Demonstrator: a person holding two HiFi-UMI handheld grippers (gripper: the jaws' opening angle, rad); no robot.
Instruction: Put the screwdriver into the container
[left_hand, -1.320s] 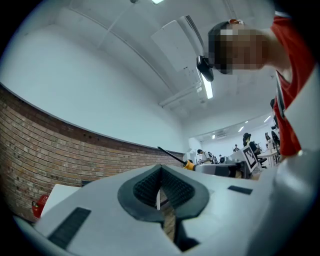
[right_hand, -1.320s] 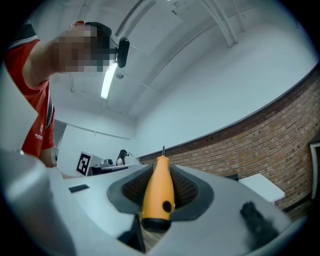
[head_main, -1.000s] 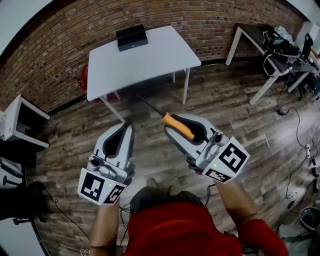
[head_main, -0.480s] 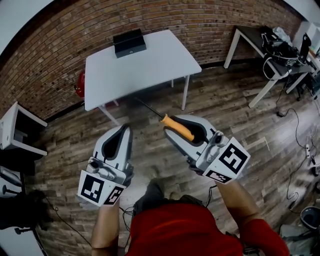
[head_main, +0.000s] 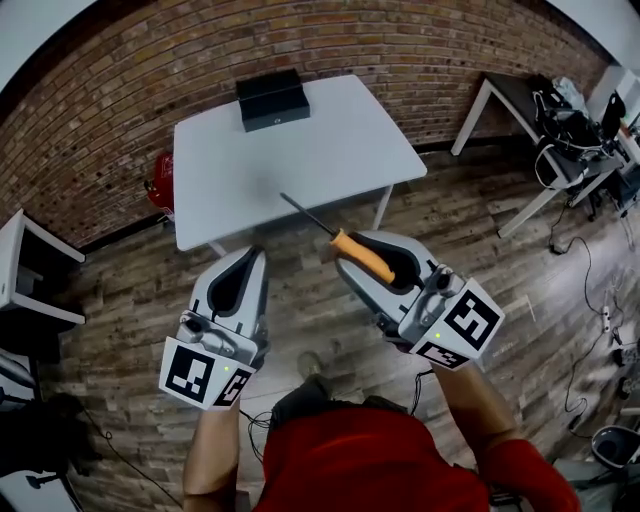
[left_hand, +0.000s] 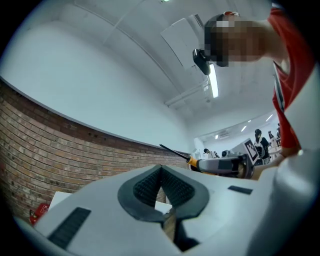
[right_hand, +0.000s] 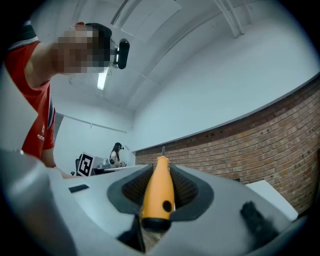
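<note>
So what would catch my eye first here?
The orange-handled screwdriver, clamped in the right gripper in the middle of the head view, its shaft pointing toward the white table. Then the black container at the table's far edge, by the brick wall. The left gripper is shut and empty.

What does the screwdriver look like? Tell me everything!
The screwdriver has a smooth orange handle, plastic-looking, with a black end cap and a small dark hole near it, plus a thin dark metal shaft. The right gripper is shut on the handle, ribbed pads pressing both sides. It is up in the air, shaft poking forward towards the white table. Nothing else touches it.
</note>
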